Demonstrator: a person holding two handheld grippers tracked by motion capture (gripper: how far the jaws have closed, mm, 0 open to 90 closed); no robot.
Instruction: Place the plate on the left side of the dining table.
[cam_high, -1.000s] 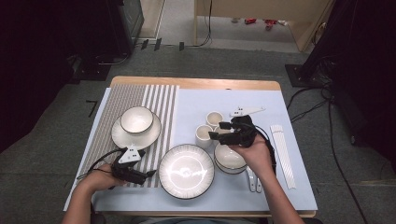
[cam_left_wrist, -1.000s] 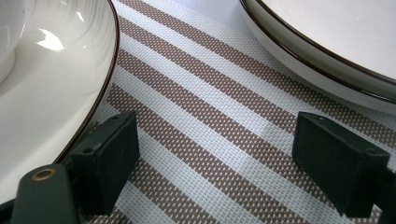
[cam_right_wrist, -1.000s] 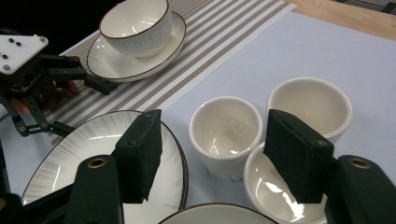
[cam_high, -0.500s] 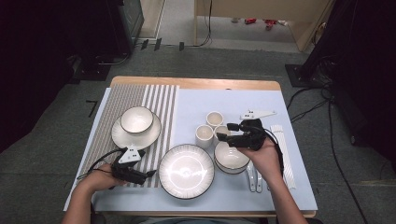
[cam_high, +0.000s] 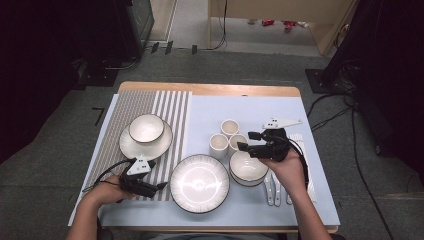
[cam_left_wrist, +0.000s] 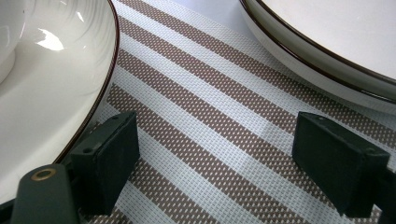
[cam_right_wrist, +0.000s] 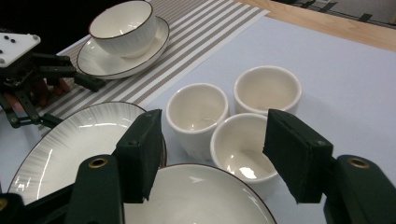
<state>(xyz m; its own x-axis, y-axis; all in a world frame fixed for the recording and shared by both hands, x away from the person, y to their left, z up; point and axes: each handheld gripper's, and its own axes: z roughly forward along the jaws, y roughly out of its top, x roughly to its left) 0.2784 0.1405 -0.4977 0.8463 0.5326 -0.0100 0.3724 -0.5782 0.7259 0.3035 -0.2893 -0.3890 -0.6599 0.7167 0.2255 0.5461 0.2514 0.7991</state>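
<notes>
Three small white cups (cam_high: 229, 128) stand clustered at the table's middle. My right gripper (cam_high: 246, 141) hovers open just right of them, above the far rim of a white bowl (cam_high: 248, 168). In the right gripper view its jaws (cam_right_wrist: 212, 158) frame the nearest cup (cam_right_wrist: 238, 154) without touching it, and the bowl (cam_right_wrist: 196, 196) lies below. My left gripper (cam_high: 162, 186) rests open and low on the striped placemat (cam_high: 170, 107). In the left gripper view it (cam_left_wrist: 215, 163) holds nothing, with a saucer (cam_left_wrist: 42, 107) on one side and a large plate (cam_left_wrist: 327, 42) on the other.
A second bowl (cam_high: 146, 128) sits on the saucer (cam_high: 131, 148) at the left. The large plate (cam_high: 199, 182) lies near the front edge. White cutlery (cam_high: 272, 189) and white sticks (cam_high: 306, 167) lie right of the near bowl. A pale blue mat (cam_high: 250, 107) covers the table's right.
My right gripper has drifted a little to the right, off the cups, with its jaws as wide as before. The left gripper has stayed where it was.
</notes>
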